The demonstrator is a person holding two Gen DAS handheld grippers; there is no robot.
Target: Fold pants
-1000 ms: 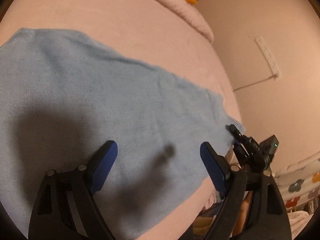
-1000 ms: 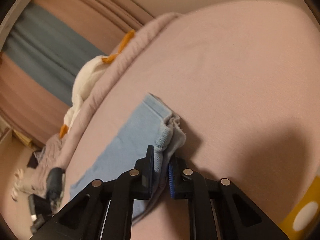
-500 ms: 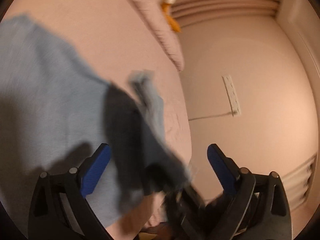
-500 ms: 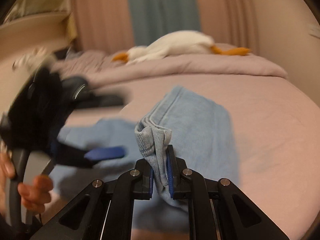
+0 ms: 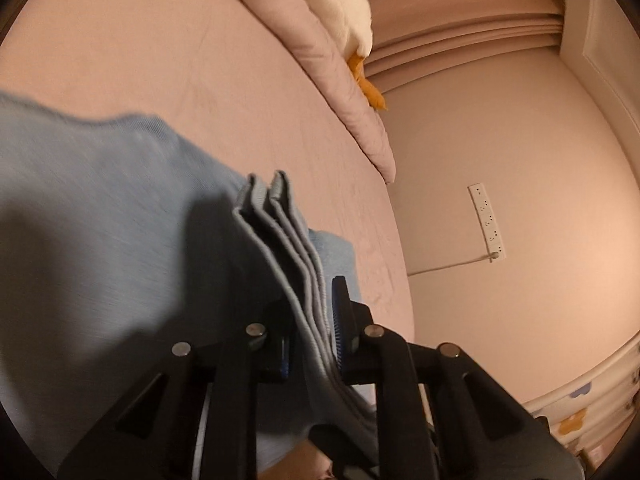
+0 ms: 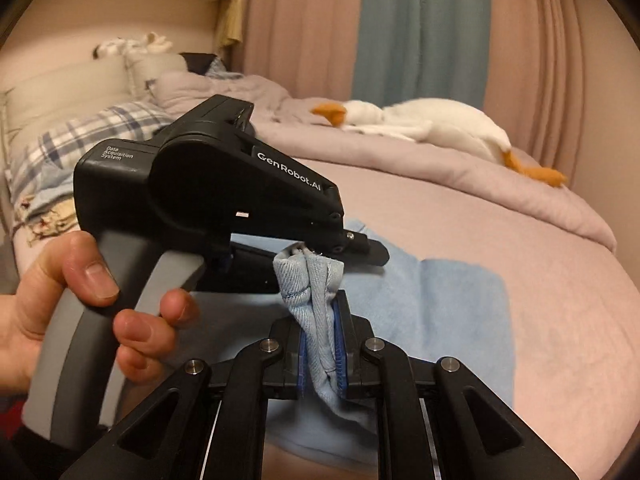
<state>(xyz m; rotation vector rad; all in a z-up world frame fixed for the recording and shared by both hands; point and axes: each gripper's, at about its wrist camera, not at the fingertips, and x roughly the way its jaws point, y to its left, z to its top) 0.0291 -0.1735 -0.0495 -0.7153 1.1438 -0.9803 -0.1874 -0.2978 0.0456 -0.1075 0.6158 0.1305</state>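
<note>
Light blue pants (image 5: pixel 100 216) lie spread on the pink bed. My left gripper (image 5: pixel 310 332) is shut on a bunched, layered hem of the pants (image 5: pixel 280 232), which sticks up between its blue pads. My right gripper (image 6: pixel 320 344) is shut on the same bunched hem end (image 6: pixel 310 280), held above the bed. In the right wrist view the left gripper (image 6: pixel 352 246) crosses from the left, held by a hand (image 6: pixel 80 308), its fingers clamped on the top of the bunch. The rest of the pants (image 6: pixel 440 308) lies flat behind.
A pink bed sheet (image 5: pixel 160 60) covers the mattress. A rolled quilt (image 6: pixel 440 176) with a white goose plush (image 6: pixel 432 128) lies at the far side. Pillows (image 6: pixel 80 136) sit at the left. A wall with a power strip (image 5: pixel 488 220) stands beside the bed.
My left gripper has swung over from the flat pants and closed on the hem end. My right gripper has lifted the hem and turned toward the head of the bed.
</note>
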